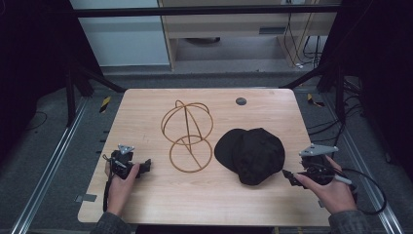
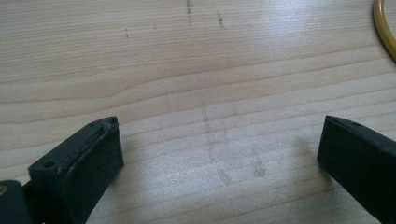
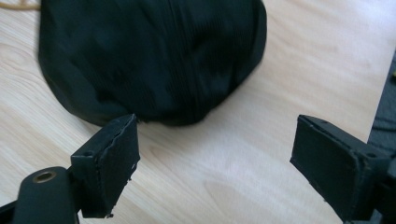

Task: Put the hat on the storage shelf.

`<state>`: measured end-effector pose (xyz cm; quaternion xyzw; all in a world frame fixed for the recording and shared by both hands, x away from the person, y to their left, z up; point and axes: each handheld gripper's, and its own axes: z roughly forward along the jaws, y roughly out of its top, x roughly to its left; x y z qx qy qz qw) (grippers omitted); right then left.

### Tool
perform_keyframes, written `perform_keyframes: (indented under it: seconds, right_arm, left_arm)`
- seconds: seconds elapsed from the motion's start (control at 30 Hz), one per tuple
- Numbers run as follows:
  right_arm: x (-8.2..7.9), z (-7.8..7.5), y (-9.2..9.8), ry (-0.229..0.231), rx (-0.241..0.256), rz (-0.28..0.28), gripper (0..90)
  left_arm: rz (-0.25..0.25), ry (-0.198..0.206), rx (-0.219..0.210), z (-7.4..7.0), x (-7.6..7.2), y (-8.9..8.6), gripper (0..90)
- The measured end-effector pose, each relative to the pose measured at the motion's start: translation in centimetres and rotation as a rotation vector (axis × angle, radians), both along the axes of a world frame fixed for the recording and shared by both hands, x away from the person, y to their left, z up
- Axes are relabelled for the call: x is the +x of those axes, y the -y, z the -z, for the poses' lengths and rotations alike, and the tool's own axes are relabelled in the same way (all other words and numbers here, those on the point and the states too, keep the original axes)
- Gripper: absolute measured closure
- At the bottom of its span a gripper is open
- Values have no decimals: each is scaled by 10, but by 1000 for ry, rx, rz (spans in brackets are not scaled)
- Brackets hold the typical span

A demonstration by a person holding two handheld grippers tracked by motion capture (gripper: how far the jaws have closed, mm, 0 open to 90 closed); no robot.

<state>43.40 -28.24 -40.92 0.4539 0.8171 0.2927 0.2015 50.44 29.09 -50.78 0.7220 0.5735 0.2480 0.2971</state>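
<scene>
Right gripper (image 3: pixel 215 154) jaws apart, just short of black cap (image 3: pixel 154 56); left gripper (image 2: pixel 219 149) jaws apart over bare table (image 2: pixel 187 70), wire stand (image 1: pixel 187 136) nearby.

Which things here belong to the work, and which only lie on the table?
In the work:
- black cap, just ahead of the open right tool
- wire hat stand, between the two tools
- left tool, open over bare wood

Lying about:
- small dark disc near the table's far edge
</scene>
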Motion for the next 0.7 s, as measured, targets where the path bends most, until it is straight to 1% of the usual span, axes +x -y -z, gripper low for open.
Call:
perform_keyframes:
  seconds: [0.03, 0.07, 0.13, 0.2, 0.27, 0.3, 0.4, 0.43, 0.47, 0.57, 0.7]
  right_arm:
    - [2, -4, -2, 5, -4, -11, 150]
    - [7, -12, -6, 5, -15, -31, 151]
    - [9, -15, -8, 7, -19, -40, 154]
    - [14, -22, -12, 10, -31, -59, 156]
    - [23, -30, -20, 11, -45, -89, 144]
    - [23, -30, -20, 11, -45, -89, 144]
    - [30, -34, -29, 6, -47, -120, 133]
    - [35, -36, -34, 1, -51, -138, 131]
    - [35, -36, -34, 1, -51, -138, 131]
    - [47, -38, -44, -22, -69, -164, 135]
    - [62, -38, -54, -48, -75, -175, 135]
  left_arm:
    - [0, 0, 0, 0, 0, 0, 0]
    - [0, -1, 1, 0, 0, 0, 0]
    - [0, 0, 0, 0, 0, 0, 0]
    - [-1, 1, -2, 0, 0, 0, 0]
    - [2, -4, 4, 0, 0, 0, 0]
    - [2, -4, 4, 0, 0, 0, 0]
    - [-1, 0, -1, 0, 0, 0, 0]
    - [-1, 0, 0, 0, 0, 0, 0]
    - [-1, 0, 0, 0, 0, 0, 0]
    - [-1, 1, -1, 0, 0, 0, 0]
    - [4, -1, 0, 0, 0, 1, 0]
